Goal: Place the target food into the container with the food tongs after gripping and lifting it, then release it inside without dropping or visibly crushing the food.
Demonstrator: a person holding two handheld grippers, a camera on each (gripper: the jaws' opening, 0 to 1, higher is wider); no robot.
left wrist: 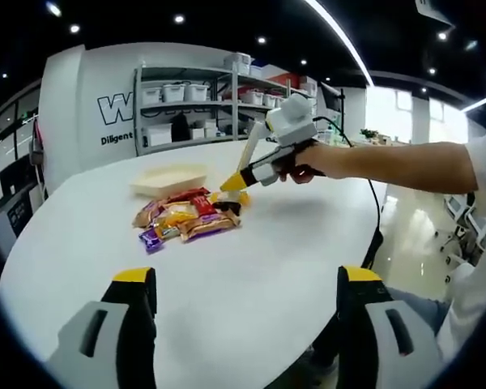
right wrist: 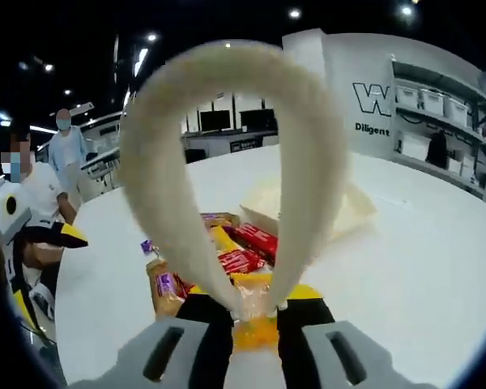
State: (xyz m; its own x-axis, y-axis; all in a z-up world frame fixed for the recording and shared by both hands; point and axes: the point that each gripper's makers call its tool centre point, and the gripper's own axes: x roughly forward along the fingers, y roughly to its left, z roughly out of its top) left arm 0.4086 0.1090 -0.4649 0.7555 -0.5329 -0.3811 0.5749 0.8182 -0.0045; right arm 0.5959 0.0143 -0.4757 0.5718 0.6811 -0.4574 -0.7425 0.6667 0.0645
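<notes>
Right claw (right wrist: 255,320): jaws drawn close, clamped on the cream food tongs (right wrist: 235,162), whose looped arms rise ahead of it. In the left gripper view this claw (left wrist: 233,185) hangs over the snack packets (left wrist: 185,217), a person's hand (left wrist: 301,166) gripping it.
Left claw (left wrist: 247,296): jaws wide apart, holding nothing, above the white surface (left wrist: 259,251).
Snack packets: heaped on the surface, just beside the shallow beige container (left wrist: 168,180).
Tongs' tips: possibly touching a packet; unclear.

Open-plan office or lab: grey metal shelving (left wrist: 196,101) stacked with white storage bins, white logo wall (left wrist: 113,105), monitor desks (right wrist: 227,121), recessed ceiling spotlights (left wrist: 178,18).
</notes>
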